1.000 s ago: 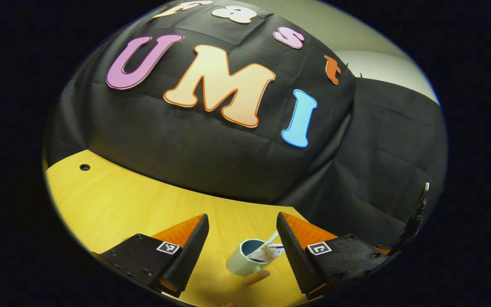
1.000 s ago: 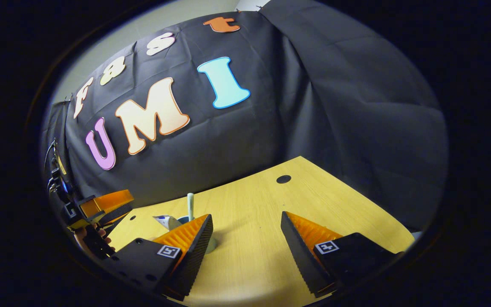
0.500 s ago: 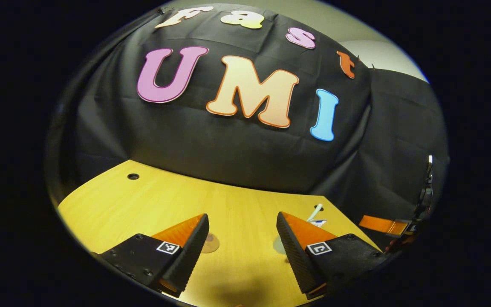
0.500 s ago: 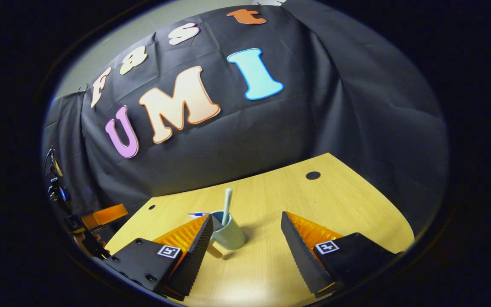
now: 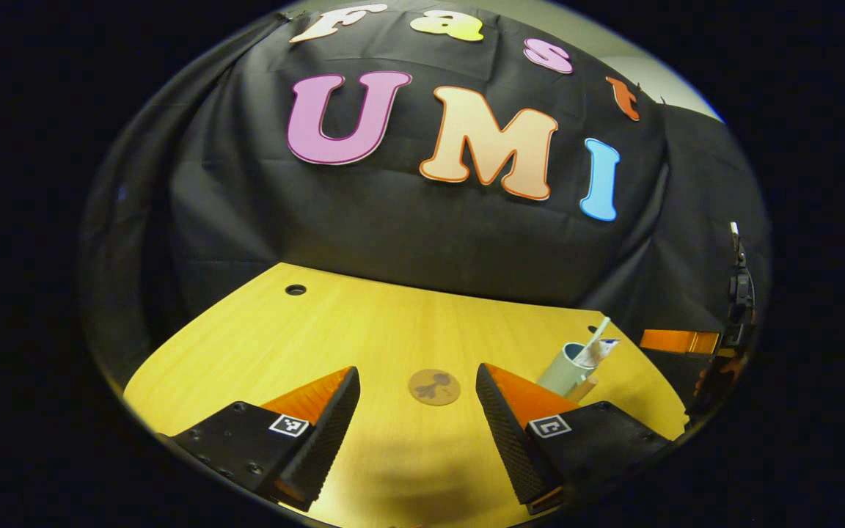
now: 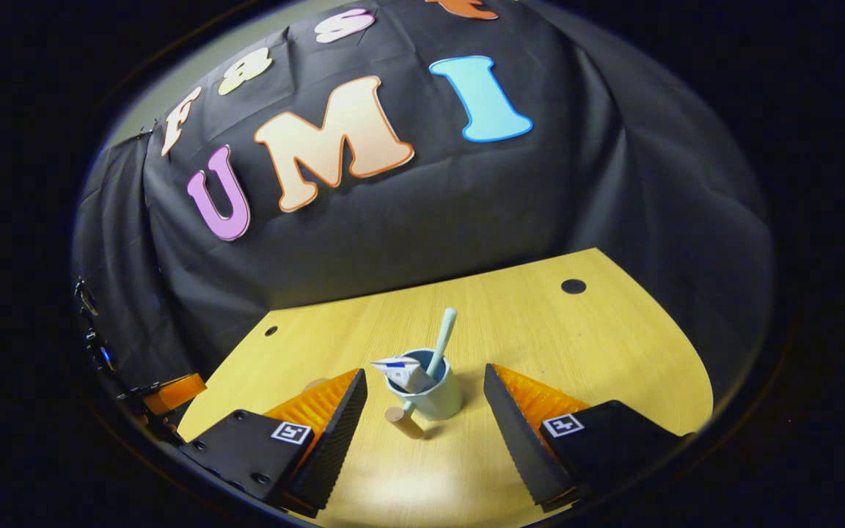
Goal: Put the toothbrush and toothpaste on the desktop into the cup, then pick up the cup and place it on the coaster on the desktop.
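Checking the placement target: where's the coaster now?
On the desk, in the left gripper view the coaster lies between the open left claw's fingers, left of the cup.

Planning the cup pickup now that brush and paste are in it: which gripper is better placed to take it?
Right, probably. In the right gripper view the cup stands just ahead between the right gripper's open jaws. The left gripper faces the coaster, with the cup off to its side.

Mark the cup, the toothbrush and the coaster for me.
cup [image 6: 439, 400]: right gripper view, on its outer wall.
toothbrush [image 6: 444, 336]: right gripper view, on the handle above the rim.
coaster [image 5: 434, 386]: left gripper view, on its top face.
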A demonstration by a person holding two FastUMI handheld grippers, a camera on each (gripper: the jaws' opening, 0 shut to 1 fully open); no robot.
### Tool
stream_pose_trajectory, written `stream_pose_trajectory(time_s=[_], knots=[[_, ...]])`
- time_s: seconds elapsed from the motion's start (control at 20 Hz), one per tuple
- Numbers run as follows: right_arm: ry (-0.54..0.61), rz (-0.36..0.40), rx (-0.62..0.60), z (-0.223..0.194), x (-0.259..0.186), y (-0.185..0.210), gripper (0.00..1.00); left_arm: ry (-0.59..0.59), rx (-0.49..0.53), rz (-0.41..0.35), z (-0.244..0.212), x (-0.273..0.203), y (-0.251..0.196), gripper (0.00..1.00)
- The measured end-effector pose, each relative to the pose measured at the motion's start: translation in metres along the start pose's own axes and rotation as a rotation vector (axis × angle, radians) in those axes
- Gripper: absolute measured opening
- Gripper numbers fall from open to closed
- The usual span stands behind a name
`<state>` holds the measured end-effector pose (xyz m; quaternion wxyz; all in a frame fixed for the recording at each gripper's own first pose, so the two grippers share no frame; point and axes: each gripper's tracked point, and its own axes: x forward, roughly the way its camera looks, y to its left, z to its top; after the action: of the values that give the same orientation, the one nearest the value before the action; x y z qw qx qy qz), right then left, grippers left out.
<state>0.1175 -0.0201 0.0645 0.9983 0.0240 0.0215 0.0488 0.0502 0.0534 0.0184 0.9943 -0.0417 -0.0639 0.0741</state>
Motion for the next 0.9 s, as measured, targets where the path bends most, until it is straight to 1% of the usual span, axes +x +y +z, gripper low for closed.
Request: stream_pose_trajectory(time_s=[0.05, 0.1, 0.15, 0.25, 0.3, 0.35, 0.4, 0.45, 0.6, 0.65, 0.7, 0.75, 0.9], knots=[[0.038, -0.006, -0.023, -0.006, 0.007, 0.002, 0.94, 0.002, 0.001, 0.020, -0.001, -0.001, 0.010, 0.92], [0.077, -0.013, -0.044, -0.010, 0.011, 0.004, 0.98, 0.003, -0.002, 0.036, -0.002, 0.000, 0.019, 0.92], [0.116, -0.017, -0.061, -0.015, 0.017, 0.006, 0.94, 0.003, -0.005, 0.049, -0.002, 0.000, 0.026, 0.92], [0.199, -0.024, -0.085, -0.026, 0.027, 0.013, 0.94, 0.005, -0.008, 0.075, -0.004, 0.002, 0.042, 0.92], [0.237, -0.036, -0.100, -0.032, 0.031, 0.013, 0.98, 0.011, -0.008, 0.087, -0.006, 0.002, 0.050, 0.92], [0.269, -0.054, -0.112, -0.036, 0.036, 0.012, 0.98, 0.016, -0.009, 0.097, -0.008, 0.004, 0.057, 0.92], [0.301, -0.072, -0.111, -0.040, 0.041, 0.011, 0.94, 0.021, -0.011, 0.106, -0.010, 0.005, 0.064, 0.93], [0.332, -0.094, -0.096, -0.044, 0.044, 0.009, 0.98, 0.026, -0.014, 0.113, -0.011, 0.006, 0.070, 0.93], [0.420, -0.141, 0.019, -0.059, 0.056, 0.009, 0.98, 0.042, -0.020, 0.133, -0.018, 0.010, 0.087, 0.92], [0.447, -0.148, 0.054, -0.063, 0.059, 0.011, 0.97, 0.047, -0.022, 0.139, -0.020, 0.010, 0.092, 0.92], [0.469, -0.157, 0.068, -0.068, 0.063, 0.010, 0.91, 0.052, -0.026, 0.141, -0.022, 0.012, 0.097, 0.93], [0.498, -0.172, 0.057, -0.073, 0.064, 0.007, 0.97, 0.057, -0.031, 0.143, -0.023, 0.012, 0.101, 0.93], [0.572, -0.223, -0.016, -0.086, 0.066, -0.002, 0.97, 0.075, -0.038, 0.153, -0.029, 0.013, 0.115, 0.93]])
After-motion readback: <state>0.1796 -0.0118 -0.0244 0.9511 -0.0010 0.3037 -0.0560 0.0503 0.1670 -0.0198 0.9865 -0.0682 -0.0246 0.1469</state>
